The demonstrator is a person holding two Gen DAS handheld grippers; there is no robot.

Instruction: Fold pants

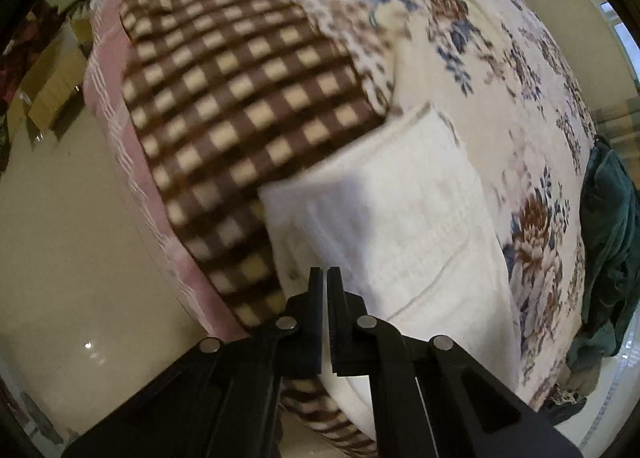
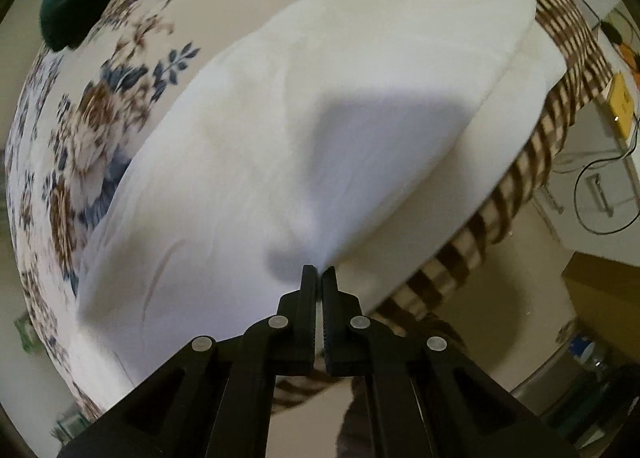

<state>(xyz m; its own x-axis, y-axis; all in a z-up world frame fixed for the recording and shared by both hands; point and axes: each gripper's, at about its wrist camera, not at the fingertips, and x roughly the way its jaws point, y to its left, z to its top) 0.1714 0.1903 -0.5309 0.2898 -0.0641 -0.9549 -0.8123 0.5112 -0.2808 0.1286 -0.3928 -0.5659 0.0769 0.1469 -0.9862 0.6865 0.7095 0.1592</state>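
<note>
Pants of white cotton-like fabric (image 2: 304, 130) lie flattened on a bed covered by a cream floral bedspread (image 1: 500, 70), partly overlapping a brown-and-cream checked fleece blanket (image 1: 224, 98) at the bed's edge. Left gripper (image 1: 325, 278) hangs above the garment's near end with its jaws together and, as far as the view shows, nothing between them. Right gripper (image 2: 319, 276) has its jaws clamped on a raised pinch of the white fabric, which tents up to the tips. Long axis of the garment runs away from the right jaws toward the far end by the checked blanket. Judgement: the right hand is better placed; the coming fold carries its held edge along that axis.
</note>
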